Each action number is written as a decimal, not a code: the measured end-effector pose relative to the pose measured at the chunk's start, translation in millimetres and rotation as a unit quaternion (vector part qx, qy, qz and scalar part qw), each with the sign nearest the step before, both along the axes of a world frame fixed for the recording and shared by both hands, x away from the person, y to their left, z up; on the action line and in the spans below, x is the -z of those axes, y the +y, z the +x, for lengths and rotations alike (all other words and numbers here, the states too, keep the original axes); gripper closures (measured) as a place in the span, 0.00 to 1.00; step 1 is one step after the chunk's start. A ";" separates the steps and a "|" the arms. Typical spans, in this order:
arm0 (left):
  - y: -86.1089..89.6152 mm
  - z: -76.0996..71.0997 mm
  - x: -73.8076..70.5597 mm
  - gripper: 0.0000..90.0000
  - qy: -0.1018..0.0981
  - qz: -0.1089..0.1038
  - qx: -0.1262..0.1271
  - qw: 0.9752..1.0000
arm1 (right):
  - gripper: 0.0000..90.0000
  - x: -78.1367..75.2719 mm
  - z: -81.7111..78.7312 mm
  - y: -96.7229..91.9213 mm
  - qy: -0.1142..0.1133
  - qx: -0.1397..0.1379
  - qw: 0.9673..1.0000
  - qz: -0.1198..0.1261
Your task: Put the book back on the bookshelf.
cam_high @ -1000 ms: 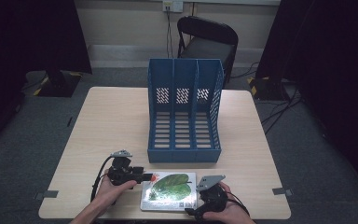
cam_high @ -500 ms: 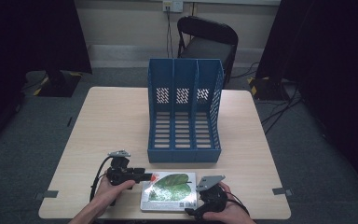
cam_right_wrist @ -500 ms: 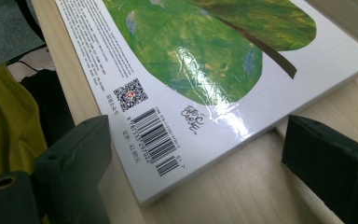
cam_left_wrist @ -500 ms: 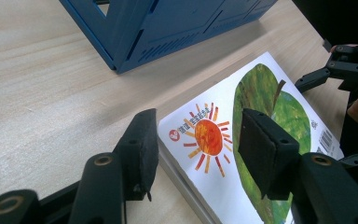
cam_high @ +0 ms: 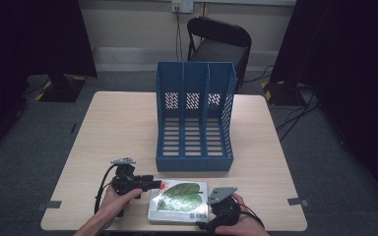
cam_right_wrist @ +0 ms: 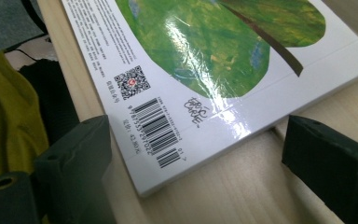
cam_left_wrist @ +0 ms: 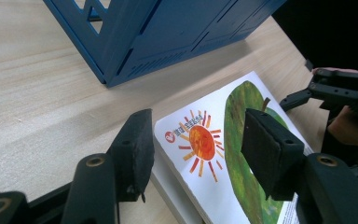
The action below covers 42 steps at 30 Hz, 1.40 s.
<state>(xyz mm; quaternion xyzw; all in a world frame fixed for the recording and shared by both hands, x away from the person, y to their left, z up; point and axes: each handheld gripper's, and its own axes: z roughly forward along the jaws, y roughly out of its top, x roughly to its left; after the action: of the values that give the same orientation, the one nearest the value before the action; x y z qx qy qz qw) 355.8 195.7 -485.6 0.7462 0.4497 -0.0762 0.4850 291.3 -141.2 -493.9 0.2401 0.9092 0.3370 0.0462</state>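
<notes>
Glossy white board book (cam_high: 179,201) with a large green leaf and an orange sun painted on its cover lies flat at the near edge of the pale wooden counter (cam_high: 118,128), just in front of the blue plastic three-slot file rack (cam_high: 195,118) that stands upright at the middle. In the high view the left gripper (cam_high: 147,183) lies level at the book's left end, held in a hand (cam_high: 112,202), and the right gripper (cam_high: 215,197) sits at the book's near right corner. In the left gripper view the jaws stand apart astride the book's corner with the sun: one pad (cam_left_wrist: 135,151) is beside the book's edge on the counter side and the other hangs above the leaf, neither pressing the cover; they have just been opening a little with that corner between them. In the right gripper view the jaws are wide open, the barcode corner of the book (cam_right_wrist: 168,140) lying between them with clear gaps on both sides. A dark folding chair (cam_high: 219,44) stands behind the counter.
</notes>
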 end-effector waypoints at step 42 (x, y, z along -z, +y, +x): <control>-4.7 -6.6 -10.3 0.47 0.007 -0.112 0.033 0.993 | 0.07 -6.2 4.6 -3.0 0.013 0.017 0.999 0.041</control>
<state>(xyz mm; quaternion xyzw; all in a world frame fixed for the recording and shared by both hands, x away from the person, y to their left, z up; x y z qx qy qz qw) 349.3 191.1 -475.2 0.7007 0.4170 -0.1470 0.5599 295.9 -144.2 -487.7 0.2615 0.8910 0.3700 0.0299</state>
